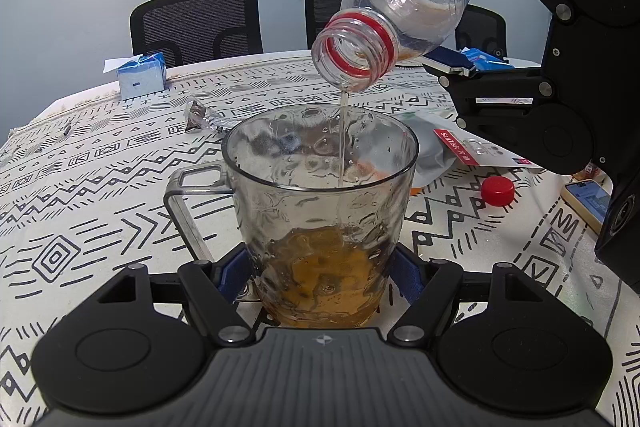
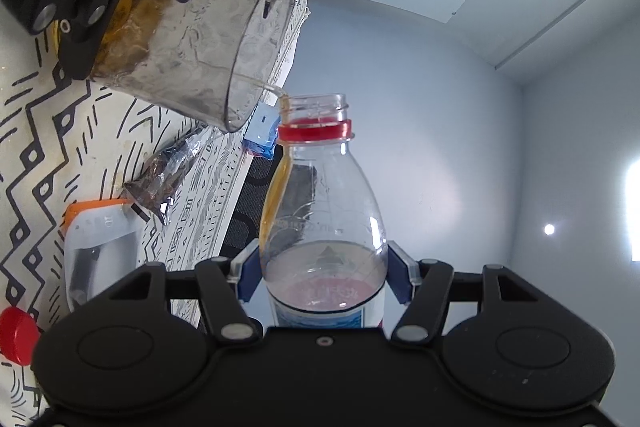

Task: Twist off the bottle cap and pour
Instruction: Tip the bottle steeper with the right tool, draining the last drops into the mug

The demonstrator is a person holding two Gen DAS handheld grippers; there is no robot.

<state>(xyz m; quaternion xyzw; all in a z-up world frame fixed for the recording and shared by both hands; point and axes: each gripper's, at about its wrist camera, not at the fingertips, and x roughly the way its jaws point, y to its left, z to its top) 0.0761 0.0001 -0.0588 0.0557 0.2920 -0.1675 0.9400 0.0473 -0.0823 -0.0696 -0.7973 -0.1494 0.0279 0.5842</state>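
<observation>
Now pouring: the uncapped bottle (image 1: 404,15) is tipped mouth-down over the glass mug (image 1: 320,211), a thin stream falling inside.

Right gripper (image 2: 322,281) is clamped round the bottle's body; left gripper (image 1: 320,277) is closed on the mug's base, steadying it on the patterned tablecloth (image 1: 100,187). Little liquid looks left in the bottle, so I judge the next move is tipping further, then righting it. Its red cap (image 1: 497,190) lies near the mug.
</observation>
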